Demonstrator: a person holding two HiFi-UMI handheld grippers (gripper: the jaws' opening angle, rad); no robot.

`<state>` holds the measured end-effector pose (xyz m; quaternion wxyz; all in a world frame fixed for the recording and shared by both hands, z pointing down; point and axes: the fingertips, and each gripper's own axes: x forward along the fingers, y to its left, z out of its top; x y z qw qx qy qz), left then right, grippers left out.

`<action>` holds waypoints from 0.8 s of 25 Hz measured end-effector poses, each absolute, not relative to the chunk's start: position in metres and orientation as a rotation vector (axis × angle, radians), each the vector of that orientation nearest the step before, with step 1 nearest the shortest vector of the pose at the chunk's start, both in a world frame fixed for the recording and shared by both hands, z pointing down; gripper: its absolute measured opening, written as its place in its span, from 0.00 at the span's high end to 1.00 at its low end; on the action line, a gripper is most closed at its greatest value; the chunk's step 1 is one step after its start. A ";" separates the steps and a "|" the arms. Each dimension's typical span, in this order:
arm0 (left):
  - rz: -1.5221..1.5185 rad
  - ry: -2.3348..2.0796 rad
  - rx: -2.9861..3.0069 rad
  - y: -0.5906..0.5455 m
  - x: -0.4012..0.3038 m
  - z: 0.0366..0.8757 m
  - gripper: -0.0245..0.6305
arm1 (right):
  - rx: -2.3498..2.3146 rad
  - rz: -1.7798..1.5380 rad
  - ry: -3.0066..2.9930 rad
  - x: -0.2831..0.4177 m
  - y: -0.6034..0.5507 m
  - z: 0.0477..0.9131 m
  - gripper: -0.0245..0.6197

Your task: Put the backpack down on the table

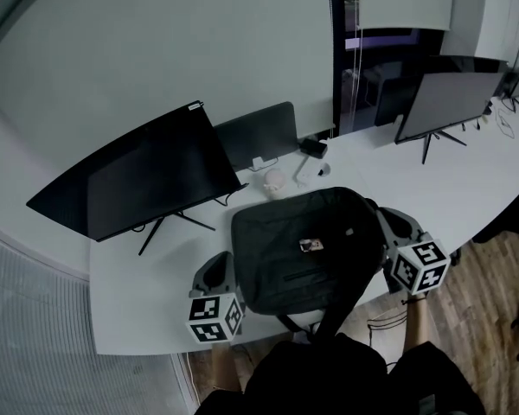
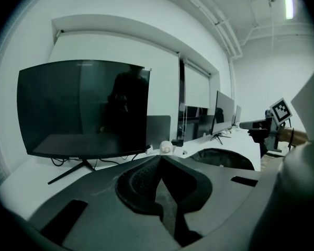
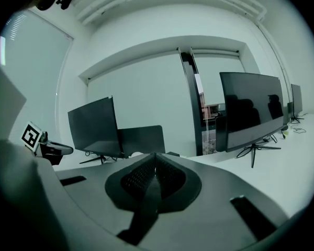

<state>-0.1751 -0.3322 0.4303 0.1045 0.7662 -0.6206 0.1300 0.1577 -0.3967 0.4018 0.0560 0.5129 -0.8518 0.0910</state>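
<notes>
- While gripping from both sides, holds black backpack [image 1: 307,249] over near edge of white table [image 1: 147,309]; resting or lifted, cannot tell.
- Has left gripper [image 1: 232,273] pinched together on thin grey strap [image 2: 167,213] at bag's left side.
- Has right gripper [image 1: 383,239] clamped on dark strap [image 3: 146,203] at bag's right.
- Faces dark monitor [image 1: 147,180] beyond bag.
</notes>
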 end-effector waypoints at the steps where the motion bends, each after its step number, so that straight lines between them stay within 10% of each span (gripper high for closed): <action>1: 0.370 -1.837 2.269 -0.332 -0.175 0.425 0.94 | 1.562 0.266 -2.601 0.157 -0.395 0.397 0.94; 20: 0.178 -1.933 2.381 -0.315 -0.174 0.383 0.94 | 1.594 0.086 -2.765 0.166 -0.369 0.357 0.94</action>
